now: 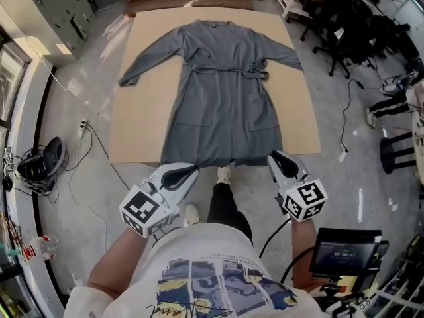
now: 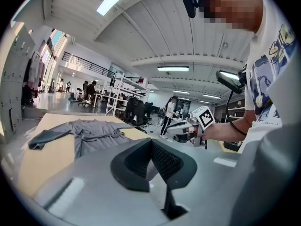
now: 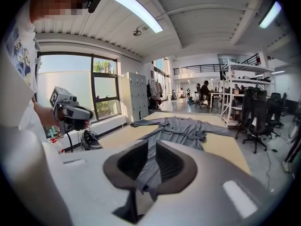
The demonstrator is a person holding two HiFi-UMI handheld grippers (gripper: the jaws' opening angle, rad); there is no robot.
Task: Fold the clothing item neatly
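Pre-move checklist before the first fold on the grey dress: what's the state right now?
1. Layout: dress flat on the board, sleeves spread: ok.
2. Waist: belt tied and lying on the dress: ok.
3. Hem hold, right gripper: ok, grey fabric fills the gap between its jaws.
4. Hem hold, left gripper: not ok, jaws together with no fabric between them.
5. Footing: forward shoe off the hem: cannot tell, it sits right at the hem edge.
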